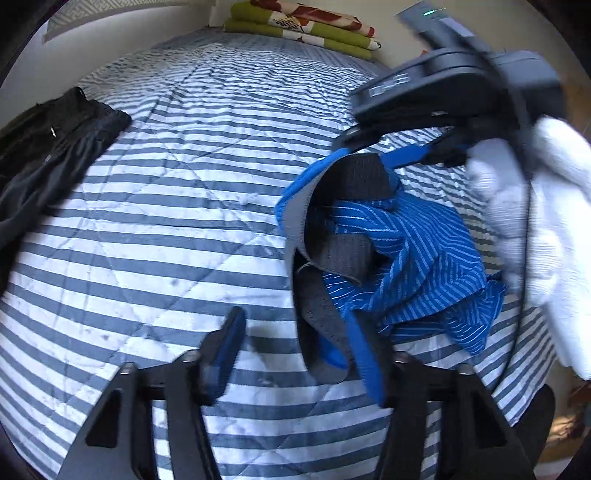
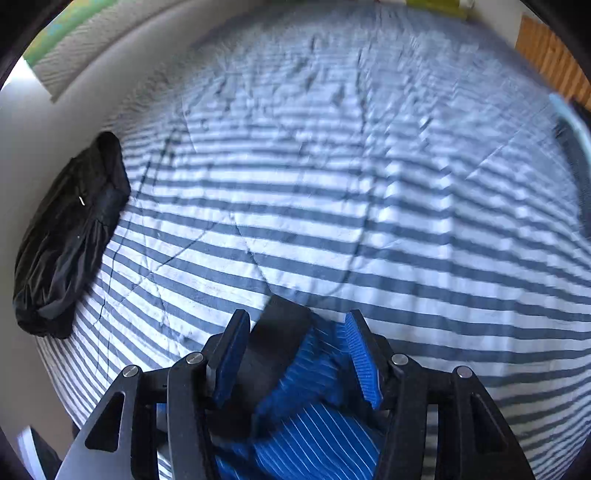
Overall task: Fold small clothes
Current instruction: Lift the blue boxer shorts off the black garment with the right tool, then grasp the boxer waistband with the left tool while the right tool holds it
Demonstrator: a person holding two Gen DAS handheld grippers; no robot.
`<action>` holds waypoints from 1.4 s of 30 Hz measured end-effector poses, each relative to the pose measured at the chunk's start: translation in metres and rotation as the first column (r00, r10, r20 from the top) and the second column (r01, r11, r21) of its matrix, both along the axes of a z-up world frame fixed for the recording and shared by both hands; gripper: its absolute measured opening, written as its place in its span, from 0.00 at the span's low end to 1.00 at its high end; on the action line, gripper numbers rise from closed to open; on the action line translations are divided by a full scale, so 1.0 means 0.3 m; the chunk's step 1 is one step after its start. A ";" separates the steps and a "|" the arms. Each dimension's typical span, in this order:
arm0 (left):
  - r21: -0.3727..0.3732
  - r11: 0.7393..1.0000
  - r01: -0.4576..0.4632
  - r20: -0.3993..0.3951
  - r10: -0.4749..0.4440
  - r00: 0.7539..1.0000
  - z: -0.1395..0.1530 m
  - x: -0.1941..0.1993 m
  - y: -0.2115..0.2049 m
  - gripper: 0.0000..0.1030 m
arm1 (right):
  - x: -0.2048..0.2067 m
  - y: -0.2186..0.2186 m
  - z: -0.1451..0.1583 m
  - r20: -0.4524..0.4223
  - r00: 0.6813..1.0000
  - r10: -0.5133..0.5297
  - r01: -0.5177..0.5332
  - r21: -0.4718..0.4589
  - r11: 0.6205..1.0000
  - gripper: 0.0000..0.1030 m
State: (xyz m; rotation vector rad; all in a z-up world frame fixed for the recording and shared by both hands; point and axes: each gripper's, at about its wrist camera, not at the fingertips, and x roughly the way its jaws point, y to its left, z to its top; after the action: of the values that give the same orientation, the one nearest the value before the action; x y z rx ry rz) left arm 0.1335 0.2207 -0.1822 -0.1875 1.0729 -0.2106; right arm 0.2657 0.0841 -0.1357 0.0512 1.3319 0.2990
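Blue striped briefs (image 1: 417, 258) with a grey waistband (image 1: 317, 325) sit bunched up on the striped bed cover (image 1: 166, 221). My left gripper (image 1: 297, 350) is open, and a loop of the waistband lies between its fingers, close to the right finger (image 1: 365, 354). My right gripper (image 1: 384, 147), held by a white-gloved hand (image 1: 546, 221), reaches in from the upper right to the top of the briefs. In the right wrist view my right gripper (image 2: 297, 350) has its jaws apart, with the waistband (image 2: 280, 332) and blue cloth (image 2: 314, 387) between them.
A black garment (image 1: 48, 162) lies at the bed's left edge, also in the right wrist view (image 2: 70, 236). Folded green and red bedding (image 1: 303, 26) is stacked at the head of the bed by the wall. A wooden surface (image 2: 550, 62) stands to the right.
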 end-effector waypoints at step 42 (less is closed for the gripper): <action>-0.030 0.990 0.138 -0.098 -0.141 0.985 -0.030 0.431 -0.266 0.05 | -0.249 -0.774 0.240 0.114 0.940 -0.322 0.320 0.037 0.947 0.06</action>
State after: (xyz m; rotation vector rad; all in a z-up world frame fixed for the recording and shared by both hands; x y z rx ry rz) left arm 0.2626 0.1409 -0.1913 -0.1445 1.1848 -0.3425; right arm 0.1911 -0.1482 -0.0637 0.2603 1.1806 0.0350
